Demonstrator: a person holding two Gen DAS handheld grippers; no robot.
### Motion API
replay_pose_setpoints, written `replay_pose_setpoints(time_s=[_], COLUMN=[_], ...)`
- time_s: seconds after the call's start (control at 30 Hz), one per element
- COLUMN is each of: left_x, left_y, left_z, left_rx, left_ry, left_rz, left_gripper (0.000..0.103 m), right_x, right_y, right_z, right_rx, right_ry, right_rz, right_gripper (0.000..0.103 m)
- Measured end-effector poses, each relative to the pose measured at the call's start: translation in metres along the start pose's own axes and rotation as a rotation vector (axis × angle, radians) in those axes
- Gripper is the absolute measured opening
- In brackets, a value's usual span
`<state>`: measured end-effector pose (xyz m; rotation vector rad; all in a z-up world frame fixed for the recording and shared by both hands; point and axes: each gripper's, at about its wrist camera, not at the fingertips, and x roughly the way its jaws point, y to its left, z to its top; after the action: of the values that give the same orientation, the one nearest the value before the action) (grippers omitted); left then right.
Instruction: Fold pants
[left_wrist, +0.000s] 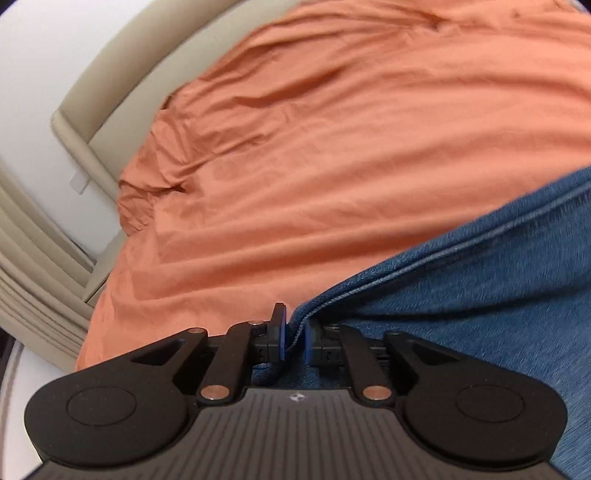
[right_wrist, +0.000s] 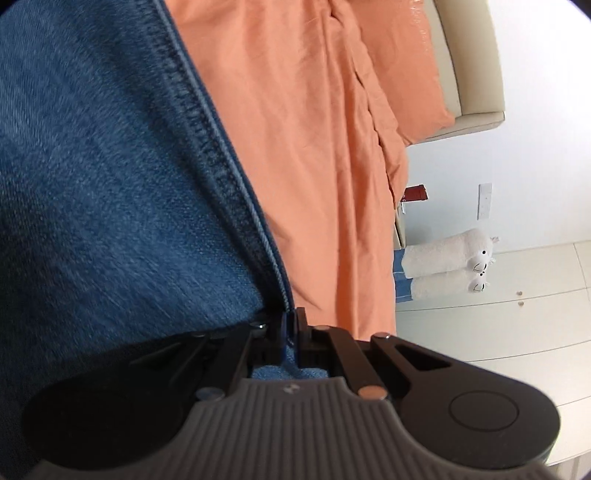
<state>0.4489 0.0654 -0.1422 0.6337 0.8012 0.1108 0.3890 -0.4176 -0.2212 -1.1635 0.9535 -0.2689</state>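
Down on the bed we go, and the pants (left_wrist: 480, 302) are right there, blue denim lying across the orange sheet (left_wrist: 332, 147). In the left wrist view the denim fills the lower right, its stitched seam edge running up toward the right side, while the sheet stretches wrinkled toward the beige bed frame (left_wrist: 96, 96) at the far left edge.

The left gripper (left_wrist: 294, 334) sits at the hem of the denim. Its blue pads stand a little apart, a fold of the fabric edge between them, and the left pad looks clear of the cloth, so this is a loose hold at best.

Over to the right wrist view: the pants (right_wrist: 110, 184) cover the whole left half, the dark seam slanting down straight into the right gripper (right_wrist: 291, 328). Those jaws are pressed together, pinching the seam edge of the denim.

Beyond the sheet's (right_wrist: 314, 147) right edge, a white wall, a wall switch (right_wrist: 484, 201), and two white plush toys (right_wrist: 447, 266) lying side by side.
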Motion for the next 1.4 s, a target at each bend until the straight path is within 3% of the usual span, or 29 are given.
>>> replay_pose_setpoints(time_s=[0.03, 0.1, 0.13, 0.17, 0.2, 0.23, 0.37, 0.5, 0.7, 0.8, 0.9, 1.0, 1.1, 1.13, 1.17, 1.2, 1.23, 1.27, 1.4], left_x=[0.004, 0.005, 0.003, -0.001, -0.004, -0.009, -0.032, -0.055, -0.071, -0.067, -0.056, -0.026, -0.003, 0.002, 0.005, 0.006, 0.005, 0.0, -0.041], left_y=[-0.002, -0.009, -0.01, -0.01, -0.008, -0.004, 0.019, 0.067, 0.151, 0.171, 0.178, 0.18, 0.171, 0.17, 0.169, 0.169, 0.171, 0.174, 0.18], left_z=[-0.003, -0.005, -0.005, -0.005, -0.005, -0.005, -0.008, -0.029, -0.116, -0.165, -0.21, -0.241, -0.254, -0.253, -0.249, -0.244, -0.238, -0.228, -0.187], left_rx=[0.041, 0.12, 0.138, 0.142, 0.136, 0.133, 0.094, -0.083, -0.562, -0.761, -0.979, -1.222, -1.39, -1.413, -1.427, -1.431, -1.417, -1.374, -1.157], left_ry=[0.015, 0.034, 0.031, 0.027, 0.023, 0.011, -0.008, 0.0, 0.049, 0.067, 0.067, 0.106, 0.085, 0.066, 0.056, 0.063, 0.089, 0.103, -0.004], left_rz=[-0.004, 0.009, 0.021, 0.023, 0.019, -0.006, -0.051, -0.126, -0.298, -0.366, -0.395, -0.547, -0.607, -0.62, -0.622, -0.604, -0.545, -0.491, -0.358], left_gripper=[0.02, 0.022, 0.03, 0.067, 0.089, 0.098, 0.095, 0.092, 0.089, 0.088, 0.088, 0.088, 0.088, 0.085, 0.067, 0.062, 0.044, 0.033, 0.026], right_x=[0.001, 0.001, 0.002, -0.001, -0.004, -0.01, -0.045, -0.093, -0.152, -0.17, -0.182, -0.176, -0.173, -0.173, -0.173, -0.172, -0.171, -0.171, -0.165], right_y=[0.002, 0.003, -0.001, -0.004, -0.009, -0.013, -0.031, -0.037, -0.021, 0.005, 0.021, 0.014, 0.002, -0.002, -0.005, -0.009, -0.013, -0.018, -0.045], right_z=[0.001, 0.001, 0.001, 0.0, 0.0, -0.001, -0.006, -0.01, -0.029, -0.03, -0.025, -0.026, -0.032, -0.037, -0.043, -0.048, -0.053, -0.061, -0.102], right_rx=[0.005, 0.019, 0.025, 0.035, 0.05, 0.073, 0.192, 0.352, 0.754, 0.853, 0.889, 0.967, 1.046, 1.068, 1.086, 1.105, 1.126, 1.146, 1.231], right_ry=[0.007, 0.038, 0.044, 0.047, 0.047, 0.045, 0.016, -0.029, -0.062, -0.047, -0.074, -0.076, -0.068, -0.063, -0.055, -0.047, -0.037, -0.027, 0.011], right_rz=[0.001, 0.008, 0.007, 0.006, 0.0, 0.0, 0.058, 0.199, 0.565, 0.707, 0.734, 0.767, 0.784, 0.786, 0.784, 0.776, 0.766, 0.756, 0.688], right_gripper=[0.001, 0.013, 0.022, 0.033, 0.039, 0.047, 0.053, 0.055, 0.057, 0.057, 0.058, 0.059, 0.059, 0.059, 0.058, 0.058, 0.057, 0.056, 0.054])
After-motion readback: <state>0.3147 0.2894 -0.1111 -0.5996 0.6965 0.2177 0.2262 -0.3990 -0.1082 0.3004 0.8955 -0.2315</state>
